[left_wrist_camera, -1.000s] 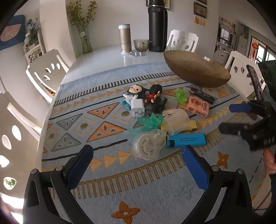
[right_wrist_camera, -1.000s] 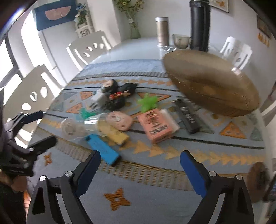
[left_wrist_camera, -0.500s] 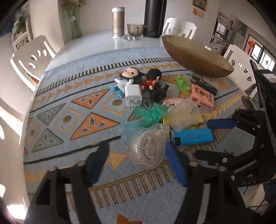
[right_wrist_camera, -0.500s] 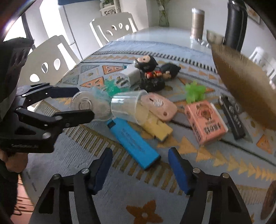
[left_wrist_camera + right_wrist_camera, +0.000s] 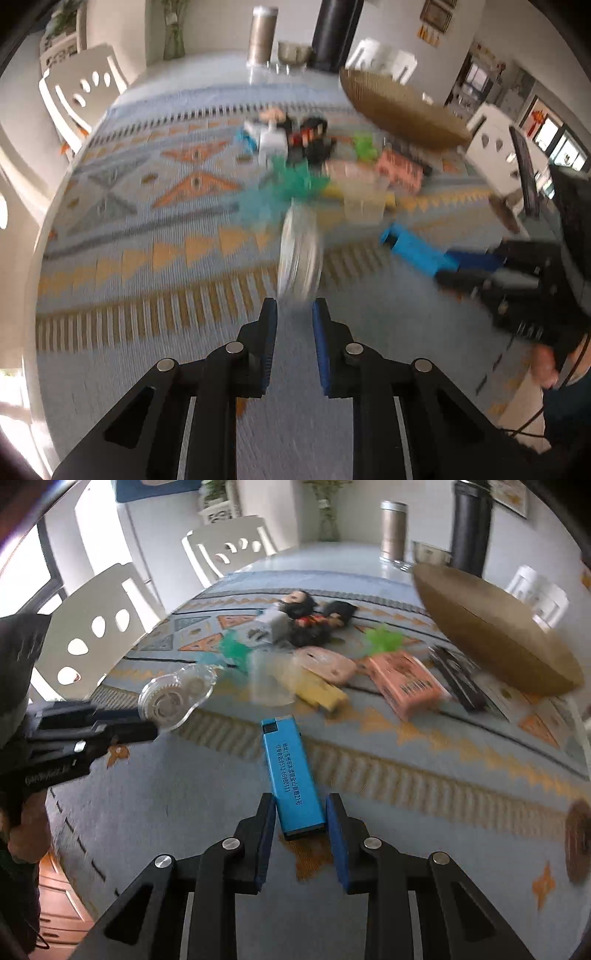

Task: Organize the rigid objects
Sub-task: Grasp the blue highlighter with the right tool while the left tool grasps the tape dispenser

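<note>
My left gripper (image 5: 294, 314) is shut on a clear round tape dispenser (image 5: 298, 254) and holds it on edge above the patterned cloth; the right wrist view shows it (image 5: 175, 698) in that gripper (image 5: 147, 727). My right gripper (image 5: 301, 806) is shut on the near end of a blue lighter (image 5: 290, 775), which also shows in the left wrist view (image 5: 419, 251). A clear cup (image 5: 271, 681), yellow block (image 5: 319, 694), pink case (image 5: 323, 662), pink box (image 5: 404, 683) and black stick (image 5: 458, 681) lie in a heap behind.
A big brown woven bowl (image 5: 491, 627) stands at the back right. Plush dolls (image 5: 317, 616), a white charger (image 5: 275, 627) and green plastic toys (image 5: 382, 640) lie mid-table. White chairs (image 5: 107, 627) ring the table. A flask (image 5: 471, 528) and tin (image 5: 393, 526) stand at the far end.
Both grippers closed from wide open. The left one took the tape dispenser and lifted it on edge. The right one came forward and closed on the blue lighter, which turned end-on.
</note>
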The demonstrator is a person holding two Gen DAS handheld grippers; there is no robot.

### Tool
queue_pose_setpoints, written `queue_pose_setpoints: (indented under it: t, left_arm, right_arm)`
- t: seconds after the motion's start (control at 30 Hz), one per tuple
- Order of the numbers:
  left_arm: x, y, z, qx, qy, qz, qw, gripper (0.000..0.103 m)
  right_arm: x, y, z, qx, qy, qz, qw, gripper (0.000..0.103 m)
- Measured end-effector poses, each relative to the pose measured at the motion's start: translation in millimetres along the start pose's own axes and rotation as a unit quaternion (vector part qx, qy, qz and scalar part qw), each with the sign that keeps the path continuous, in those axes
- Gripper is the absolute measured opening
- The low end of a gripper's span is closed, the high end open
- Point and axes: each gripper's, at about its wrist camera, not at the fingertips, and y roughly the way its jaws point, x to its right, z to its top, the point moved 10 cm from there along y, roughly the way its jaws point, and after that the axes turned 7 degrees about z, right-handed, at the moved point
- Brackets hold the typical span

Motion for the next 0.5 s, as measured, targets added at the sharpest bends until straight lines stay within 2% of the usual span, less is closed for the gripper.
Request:
queue_pose_setpoints:
  t: [0.03,0.1,0.13,0.17,0.2,0.23,0.37,0.43,0.5]
  left_arm:
    - [-1.2,1.1,-5.0,-0.010,0.000,0.008,0.9999,0.030]
    - [-5.6,-0.3,-7.0,-0.001,0.013,0.042,0.9990,0.038]
    - [-8.8,-0.7,-5.7,-0.002,0.016,0.054,0.9984,0.042]
    - [-12.8,0.6,-3.9,-0.007,0.018,0.074,0.9971,0.053]
    - [-14.0,1.7,-2.1,-0.009,0.019,0.080,0.9966,0.061]
    - [-13.6,0.8,1.7,-0.005,0.018,0.073,0.9972,0.061]
    - [-0.5,3.0,17.3,0.000,0.000,0.004,1.0000,0.063]
    - [7.7,13.1,26.0,-0.010,-0.009,-0.010,0.9999,0.063]
    - [15.7,20.1,28.7,-0.013,-0.007,-0.006,0.9999,0.064]
  right_arm:
    - [0.1,-1.8,-3.5,-0.003,-0.002,-0.004,1.000,0.028]
    - [-3.9,-1.7,-5.5,-0.008,-0.011,-0.005,1.000,0.028]
    - [-6.4,0.3,-3.1,-0.008,-0.016,-0.009,1.000,0.031]
    - [-7.6,2.5,-1.9,-0.011,-0.018,-0.013,1.000,0.035]
    - [-7.1,5.6,-1.9,-0.017,-0.017,-0.015,1.000,0.046]
    - [-7.1,7.5,-0.8,-0.016,-0.015,-0.014,1.000,0.053]
    - [-5.2,12.5,6.4,-0.003,0.000,-0.003,1.000,0.053]
    - [-3.2,14.1,10.7,0.007,0.007,-0.006,1.000,0.039]
    - [-1.9,14.0,11.9,0.008,-0.001,-0.025,1.000,0.030]
